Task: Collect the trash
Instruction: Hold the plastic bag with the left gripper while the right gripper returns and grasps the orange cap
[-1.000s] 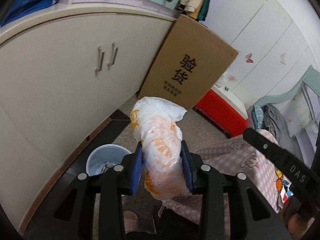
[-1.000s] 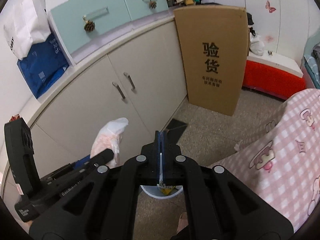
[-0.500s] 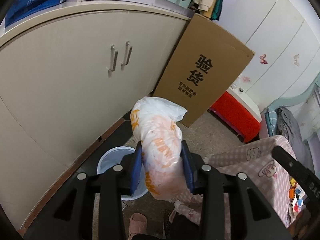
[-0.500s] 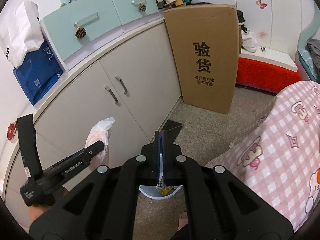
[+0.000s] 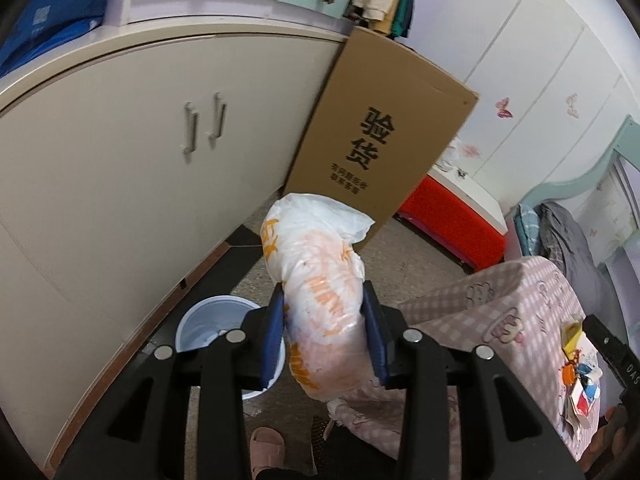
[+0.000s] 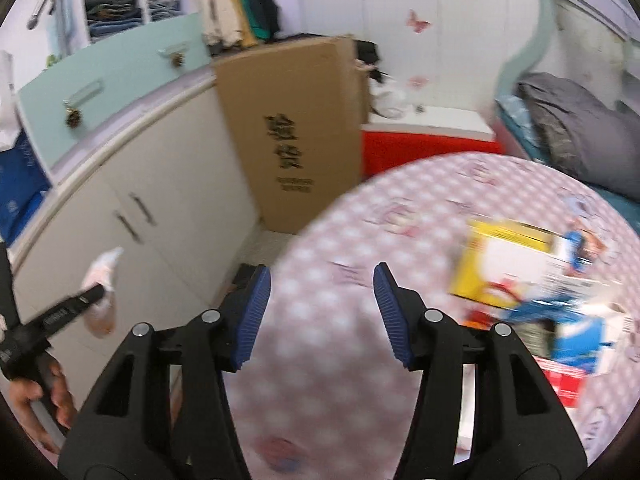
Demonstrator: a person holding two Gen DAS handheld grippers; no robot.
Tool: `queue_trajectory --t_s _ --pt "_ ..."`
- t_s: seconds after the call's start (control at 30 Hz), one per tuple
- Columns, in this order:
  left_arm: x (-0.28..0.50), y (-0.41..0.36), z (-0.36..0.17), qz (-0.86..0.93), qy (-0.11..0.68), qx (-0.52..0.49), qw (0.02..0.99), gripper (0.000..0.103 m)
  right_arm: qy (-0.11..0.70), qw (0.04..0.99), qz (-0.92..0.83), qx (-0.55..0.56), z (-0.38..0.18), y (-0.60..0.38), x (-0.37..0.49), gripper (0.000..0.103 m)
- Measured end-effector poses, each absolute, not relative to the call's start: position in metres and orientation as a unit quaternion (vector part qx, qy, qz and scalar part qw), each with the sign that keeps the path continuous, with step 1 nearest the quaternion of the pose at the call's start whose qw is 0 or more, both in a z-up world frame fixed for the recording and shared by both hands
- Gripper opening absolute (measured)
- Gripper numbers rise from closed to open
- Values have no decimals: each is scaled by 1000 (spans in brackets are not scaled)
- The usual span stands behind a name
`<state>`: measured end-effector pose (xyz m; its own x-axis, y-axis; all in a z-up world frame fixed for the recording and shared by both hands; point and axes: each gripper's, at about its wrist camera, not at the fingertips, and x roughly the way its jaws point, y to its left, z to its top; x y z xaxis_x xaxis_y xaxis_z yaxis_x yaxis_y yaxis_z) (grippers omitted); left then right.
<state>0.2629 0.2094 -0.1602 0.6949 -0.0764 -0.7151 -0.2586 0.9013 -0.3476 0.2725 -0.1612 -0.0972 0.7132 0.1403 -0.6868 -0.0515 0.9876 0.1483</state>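
Left wrist view: left gripper (image 5: 323, 326) clamps a crumpled white-and-orange plastic bag (image 5: 320, 288) above the floor, a white bin (image 5: 200, 322) below-left, cardboard box (image 5: 380, 140) behind.
Right wrist view: right gripper (image 6: 322, 312), jaws opening with nothing between, hovers over the pink checked tablecloth (image 6: 400, 200); blurred colourful wrappers (image 6: 540, 288) lie right.

Both views look forward and steeply down along their own jaws. The left wrist view faces the cabinet (image 5: 120, 184) and cardboard box (image 5: 380, 148) from close above the floor. The blurred right wrist view sits over the table (image 6: 320, 360); both share cabinet, box and table.
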Motion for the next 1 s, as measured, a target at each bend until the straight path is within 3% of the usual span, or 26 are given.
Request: queue_trajectory --t_s 0.23,0.43,0.53,0.57,0.6,0.67,1.0 --pt "265 187 -155 34 390 -201 898 36 433 899 12 59 -113 -217 269 51" --pt "264 179 -152 23 388 -198 900 36 483 873 22 62 -134 -225 277 42" --pt "263 179 -153 20 390 -200 899 36 490 870 10 47 -140 -223 282 30" --pt "262 180 -153 20 390 -199 899 36 493 869 11 42 -141 -221 284 18" --pt "262 181 -153 20 390 -198 899 36 497 867 17 44 -143 -219 285 13" --pt "261 183 -153 20 389 -198 899 36 492 870 15 31 -141 -213 287 8" --pt "260 206 -161 34 396 -212 893 36 435 895 101 14 -104 -124 293 4"
